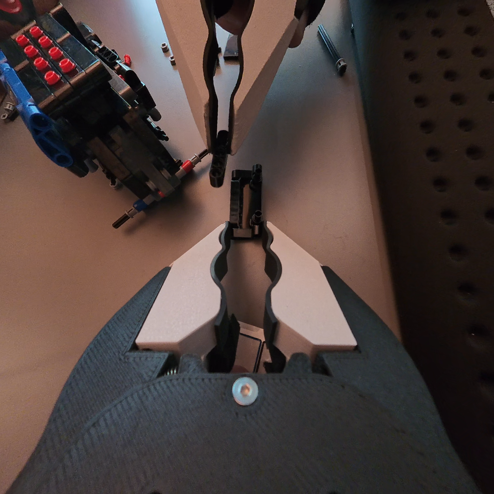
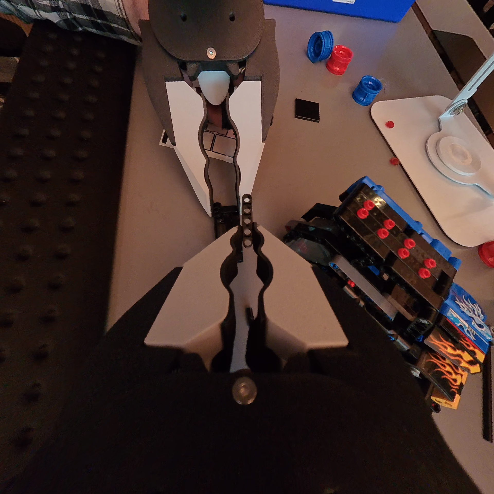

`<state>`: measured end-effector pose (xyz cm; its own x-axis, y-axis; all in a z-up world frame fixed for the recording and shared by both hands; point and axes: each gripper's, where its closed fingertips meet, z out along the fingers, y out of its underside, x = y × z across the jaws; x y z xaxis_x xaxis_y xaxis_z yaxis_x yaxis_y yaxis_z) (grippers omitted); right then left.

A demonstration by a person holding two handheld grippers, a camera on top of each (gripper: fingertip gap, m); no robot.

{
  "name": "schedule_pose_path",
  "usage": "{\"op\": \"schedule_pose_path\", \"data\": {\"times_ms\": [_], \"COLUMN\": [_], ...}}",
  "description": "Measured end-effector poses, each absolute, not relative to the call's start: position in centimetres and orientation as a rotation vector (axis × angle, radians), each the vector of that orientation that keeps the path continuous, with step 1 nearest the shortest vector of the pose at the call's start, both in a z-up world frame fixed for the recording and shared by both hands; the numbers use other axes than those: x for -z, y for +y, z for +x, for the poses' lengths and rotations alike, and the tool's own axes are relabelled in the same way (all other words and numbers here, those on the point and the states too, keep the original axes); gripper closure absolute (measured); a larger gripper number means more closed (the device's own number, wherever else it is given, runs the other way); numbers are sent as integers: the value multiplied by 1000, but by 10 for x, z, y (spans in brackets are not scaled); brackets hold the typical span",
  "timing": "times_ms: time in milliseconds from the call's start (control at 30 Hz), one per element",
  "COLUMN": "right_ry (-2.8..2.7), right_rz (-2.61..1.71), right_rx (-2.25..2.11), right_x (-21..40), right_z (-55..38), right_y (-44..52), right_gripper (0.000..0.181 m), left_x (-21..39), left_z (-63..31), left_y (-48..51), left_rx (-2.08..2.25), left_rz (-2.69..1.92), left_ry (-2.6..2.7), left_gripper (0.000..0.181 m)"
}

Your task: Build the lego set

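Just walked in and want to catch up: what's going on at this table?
A person is building a Lego set with two handheld grippers. The left gripper is shut on a black frame piece with pins; the right gripper is shut on a black beam with holes. The two pieces are held tip to tip above the table, close but apparently not joined. The half-built black and blue vehicle sits alongside, with loose blue and red wheel hubs farther off.

A grey table (image 2: pixel 307 160) carries a part-built black-and-blue Lego vehicle (image 2: pixel 395 267) at right, blue and red wheel hubs (image 2: pixel 339 58) far right, and a white lamp base (image 2: pixel 427 160).
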<state>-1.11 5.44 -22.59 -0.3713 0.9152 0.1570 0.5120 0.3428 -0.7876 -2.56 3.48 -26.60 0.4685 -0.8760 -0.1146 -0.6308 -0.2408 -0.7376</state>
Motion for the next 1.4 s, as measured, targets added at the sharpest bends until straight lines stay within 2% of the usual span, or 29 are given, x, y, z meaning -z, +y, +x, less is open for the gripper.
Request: {"op": "schedule_pose_path", "data": {"times_ms": [1100, 1267, 1400], "right_ry": [-1911, -1913, -1911], "right_rz": [-1281, -1284, -1284], "right_rx": [-895, -891, -892], "right_x": [215, 216, 216], "right_z": [-2, -1, -1], "right_y": [75, 76, 77], "right_gripper": [176, 176, 176], "left_x": [267, 266, 267], "left_z": [-29, -28, -26], "left_y": [36, 34, 30], "left_rx": [330, 337, 361], "left_rz": [-1935, -1938, -1946], "left_ry": [1295, 1295, 1306], "left_gripper": [162, 146, 151]}}
